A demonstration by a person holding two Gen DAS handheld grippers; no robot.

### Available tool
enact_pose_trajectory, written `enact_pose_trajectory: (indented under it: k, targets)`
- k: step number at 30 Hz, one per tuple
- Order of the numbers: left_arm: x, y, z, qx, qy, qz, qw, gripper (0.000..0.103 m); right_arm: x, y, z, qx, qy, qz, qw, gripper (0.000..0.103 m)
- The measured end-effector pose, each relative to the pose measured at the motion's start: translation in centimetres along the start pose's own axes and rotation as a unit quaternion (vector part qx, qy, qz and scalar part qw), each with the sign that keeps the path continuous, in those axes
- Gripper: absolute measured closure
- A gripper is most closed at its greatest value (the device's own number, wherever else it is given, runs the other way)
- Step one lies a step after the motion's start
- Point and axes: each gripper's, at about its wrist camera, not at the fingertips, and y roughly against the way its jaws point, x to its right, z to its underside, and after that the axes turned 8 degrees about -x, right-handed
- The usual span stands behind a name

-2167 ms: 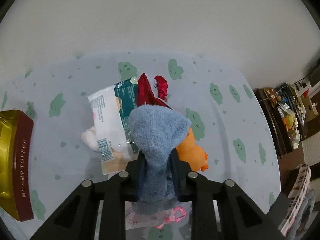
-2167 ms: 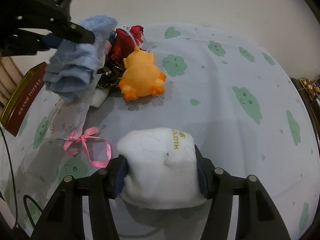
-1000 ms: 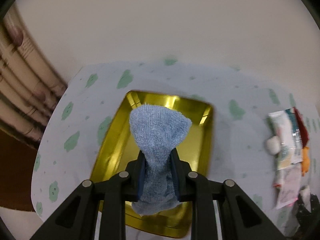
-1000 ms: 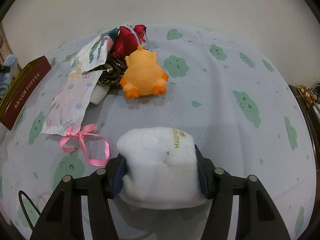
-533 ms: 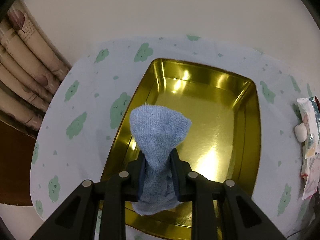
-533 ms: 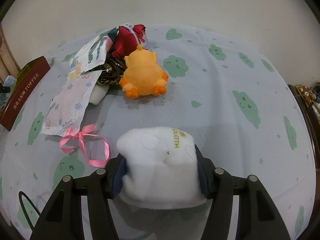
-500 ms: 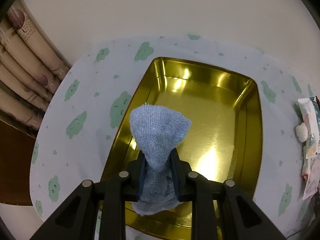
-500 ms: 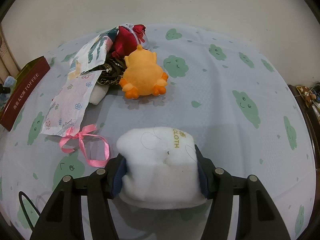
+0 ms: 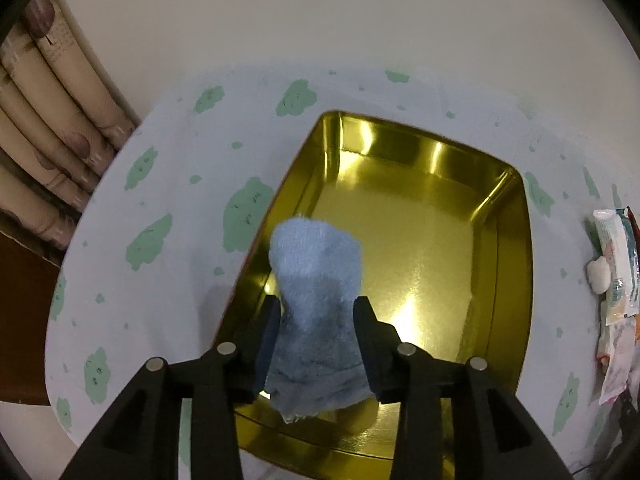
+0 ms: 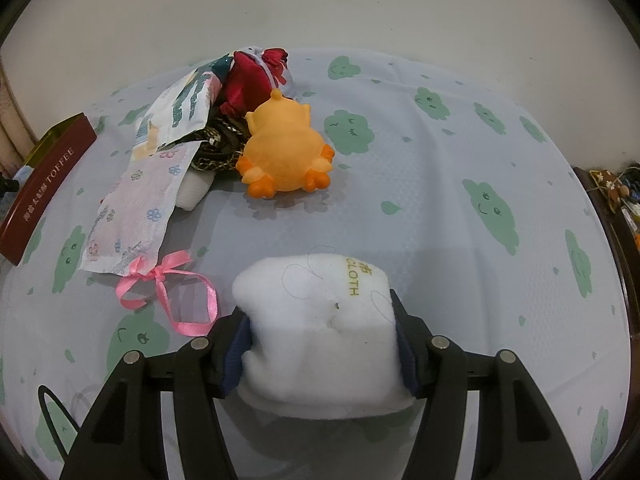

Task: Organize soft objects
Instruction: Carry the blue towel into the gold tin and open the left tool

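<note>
My left gripper [image 9: 316, 320] hangs over the near left corner of an open gold tin [image 9: 420, 240]. A folded blue towel [image 9: 316, 280] sits between its fingers, which have spread apart and look slack on it. My right gripper [image 10: 322, 344] is shut on a white cloth block marked CLOTH [image 10: 320, 320], held low over the cloud-print tablecloth [image 10: 440, 200]. An orange plush duck [image 10: 284, 152] lies beyond it, beside a red fabric item [image 10: 244, 80].
The tin's dark red side reads TOFFEE [image 10: 44, 184] at the left of the right wrist view. Packets [image 10: 136, 208], a pink ribbon [image 10: 168, 292] and a dark braided item [image 10: 220, 148] lie near the duck. Curtains [image 9: 44, 120] hang left of the table. Packets [image 9: 616, 260] lie right of the tin.
My left gripper carried the blue towel from the pile to over the tin, and its fingers have now spread apart around the towel. The right gripper has stayed still with the white cloth.
</note>
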Motion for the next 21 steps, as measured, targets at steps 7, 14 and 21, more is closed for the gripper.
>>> enact_pose_trajectory:
  k: [7,14,21]
  targets:
    - [0.2,2.9,1.6,0.049,-0.004,0.005,0.9988,0.064,-0.1,0.0,0.0,0.0,-0.001,0.002,1.0,0.045]
    - [0.7,5.1,4.5,0.118,-0.009,-0.039,0.9921,0.064,-0.3,0.0,0.1,0.001,-0.001,0.005,1.0,0.045]
    - [0.1,6.1,6.7,0.14,-0.004,-0.023,0.9899,0.064,-0.6,0.3,-0.1,0.004,0.005,0.018,1.0,0.057]
